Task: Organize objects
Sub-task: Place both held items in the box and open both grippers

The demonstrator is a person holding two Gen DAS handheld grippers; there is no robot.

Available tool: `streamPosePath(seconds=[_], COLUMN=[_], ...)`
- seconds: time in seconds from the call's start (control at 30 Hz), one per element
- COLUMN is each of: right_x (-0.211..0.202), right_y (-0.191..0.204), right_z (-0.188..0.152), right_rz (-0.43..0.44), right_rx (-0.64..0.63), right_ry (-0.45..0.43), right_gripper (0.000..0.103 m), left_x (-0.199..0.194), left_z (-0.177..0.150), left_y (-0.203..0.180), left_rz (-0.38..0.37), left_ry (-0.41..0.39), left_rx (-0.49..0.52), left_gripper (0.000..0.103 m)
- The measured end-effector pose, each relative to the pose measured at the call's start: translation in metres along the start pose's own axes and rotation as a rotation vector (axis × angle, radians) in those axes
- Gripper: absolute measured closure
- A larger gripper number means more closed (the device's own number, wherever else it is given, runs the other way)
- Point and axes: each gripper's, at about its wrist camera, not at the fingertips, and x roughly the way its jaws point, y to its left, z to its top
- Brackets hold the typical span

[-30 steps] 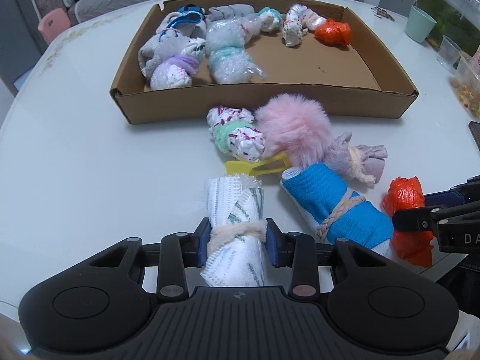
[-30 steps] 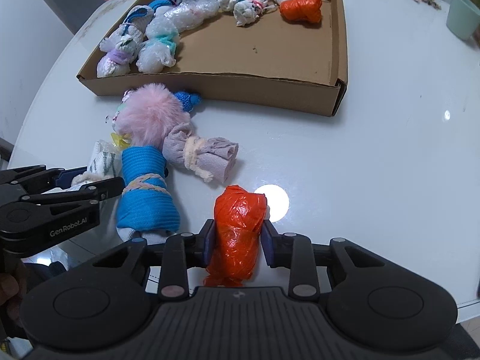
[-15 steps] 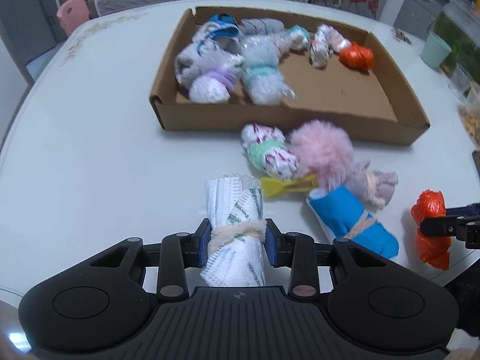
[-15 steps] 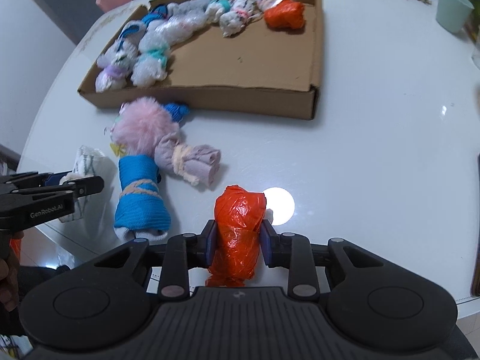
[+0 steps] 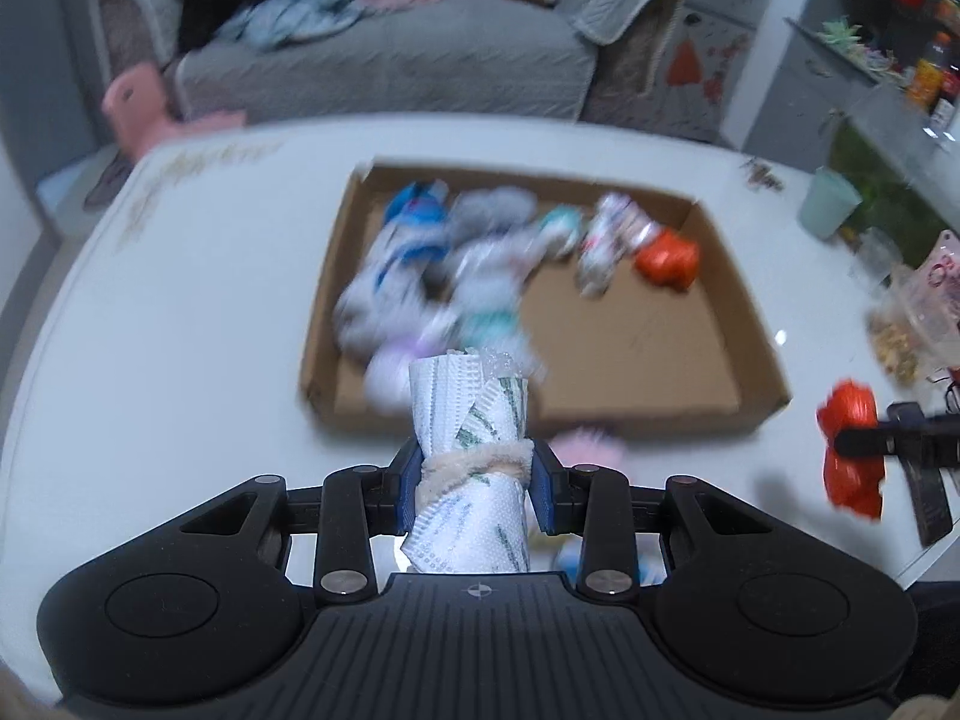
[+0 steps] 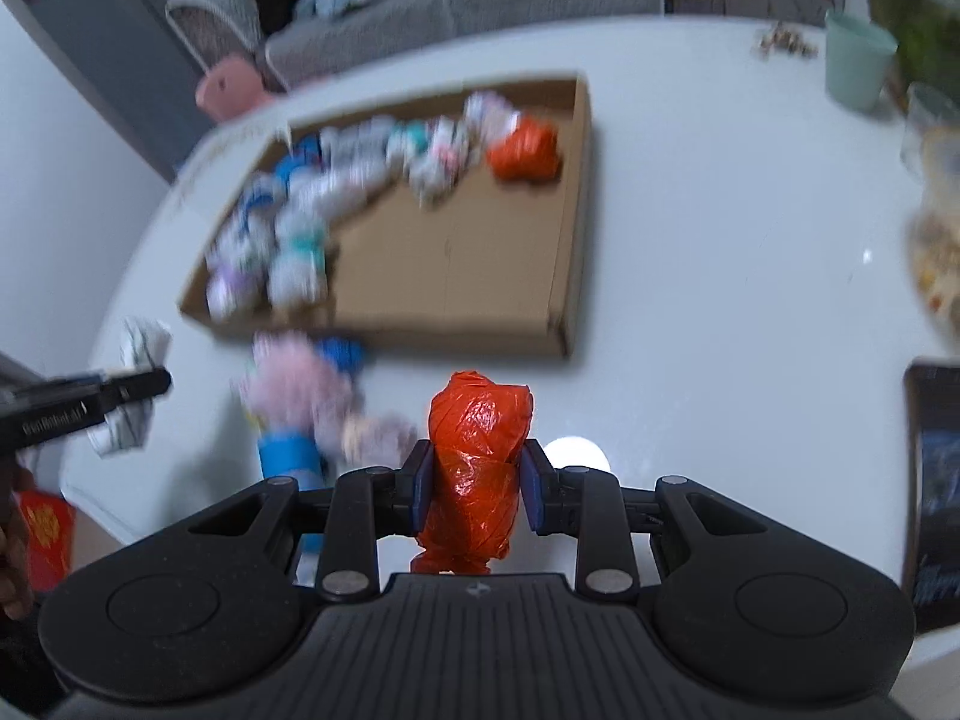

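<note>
My left gripper (image 5: pixel 474 483) is shut on a white rolled bundle with green marks (image 5: pixel 468 420), tied with a cream band, held above the table. My right gripper (image 6: pixel 478 495) is shut on an orange plastic bundle (image 6: pixel 477 450). Each gripper also shows in the other's view: the right one (image 5: pixel 858 441) at the right edge with the orange bundle (image 5: pixel 849 408), the left one (image 6: pixel 129 387) at the left with the white bundle (image 6: pixel 141 339). Ahead lies a shallow cardboard box (image 5: pixel 630 372) (image 6: pixel 456 276) with several wrapped bundles along its far and left sides, among them another orange one (image 5: pixel 666 261) (image 6: pixel 525 153). The background is blurred.
On the white table before the box lie a pink fluffy ball (image 6: pixel 294 381), a blue rolled bundle (image 6: pixel 288 459) and a pale purple bundle (image 6: pixel 375 435). A mint cup (image 6: pixel 855 63) and snack bags stand at the right, a dark phone (image 6: pixel 933 486) at the right edge. A grey sofa is behind.
Both grippers have risen with their bundles and tilted toward the box, which now sits lower and nearer the middle of each view. The loose bundles on the table have slid down toward the fingers.
</note>
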Motion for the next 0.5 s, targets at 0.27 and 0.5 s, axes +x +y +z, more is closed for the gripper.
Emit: streamPosePath(seconds=[0.27,0.5], right_x=[-0.005,0.049], right_y=[0.011,0.025], right_z=[0.085,0.131], right_rz=[0.027,0.075], right_rx=[-0.049,-0.108], right_ry=[-0.14,-0.118], right_gripper=[0.076,0.076], left_x=[0.034,0.083], left_z=[0.064,0.087], left_y=[-0.042,-0.068], left_rz=[-0.034,-0.06], left_ry=[-0.044,-0.016], left_rx=[0.155,0.281], left_gripper=[0.061,0.061])
